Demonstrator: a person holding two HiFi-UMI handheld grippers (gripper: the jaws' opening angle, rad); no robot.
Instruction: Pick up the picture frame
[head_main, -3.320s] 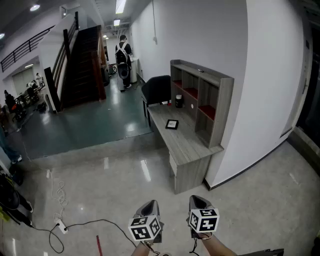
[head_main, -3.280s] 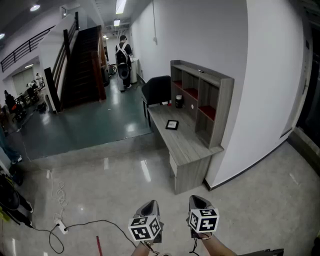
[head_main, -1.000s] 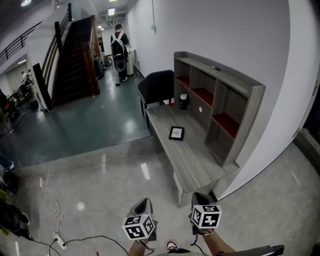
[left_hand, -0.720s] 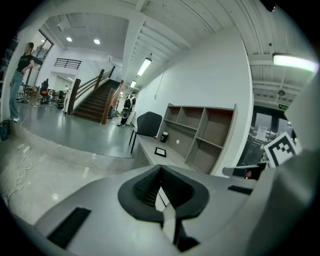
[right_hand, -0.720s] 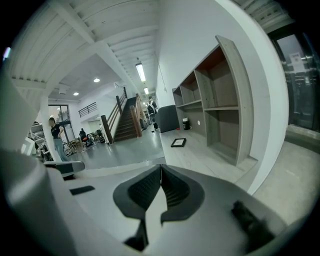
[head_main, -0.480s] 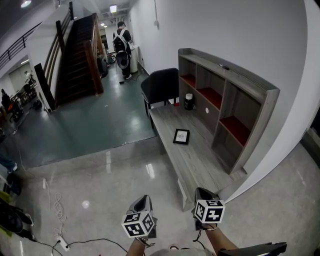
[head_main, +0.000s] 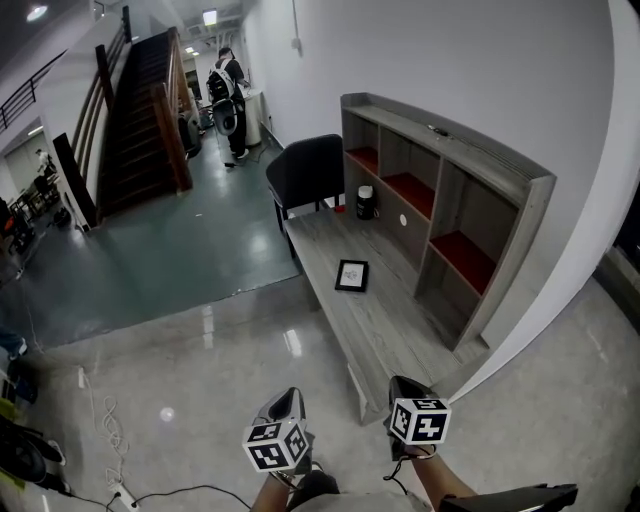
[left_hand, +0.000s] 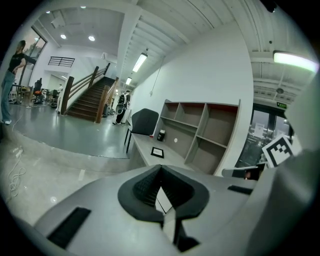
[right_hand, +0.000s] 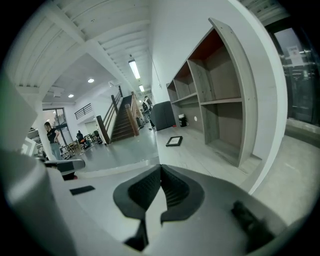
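A small black picture frame (head_main: 352, 275) lies flat on the grey wooden desk (head_main: 375, 330), about mid-length and near the desk's left edge. It also shows far ahead in the left gripper view (left_hand: 157, 152) and the right gripper view (right_hand: 174, 141). My left gripper (head_main: 287, 402) and right gripper (head_main: 402, 388) hang side by side low in the head view, short of the desk's near end. Both are shut with nothing between the jaws, the left gripper (left_hand: 160, 168) and the right gripper (right_hand: 160, 167) each showing tips that meet.
A grey shelf unit (head_main: 440, 200) with red-floored cubbies runs along the desk's right side. A dark jar (head_main: 366, 203) stands at the desk's far end, by a black chair (head_main: 310, 170). A staircase (head_main: 140, 110) and a person (head_main: 225, 85) are far back. A cable (head_main: 100, 430) lies on the floor at left.
The view has closed in on the desk, which now looks larger and nearer. Both grippers moved forward with it and stayed shut, side by side.
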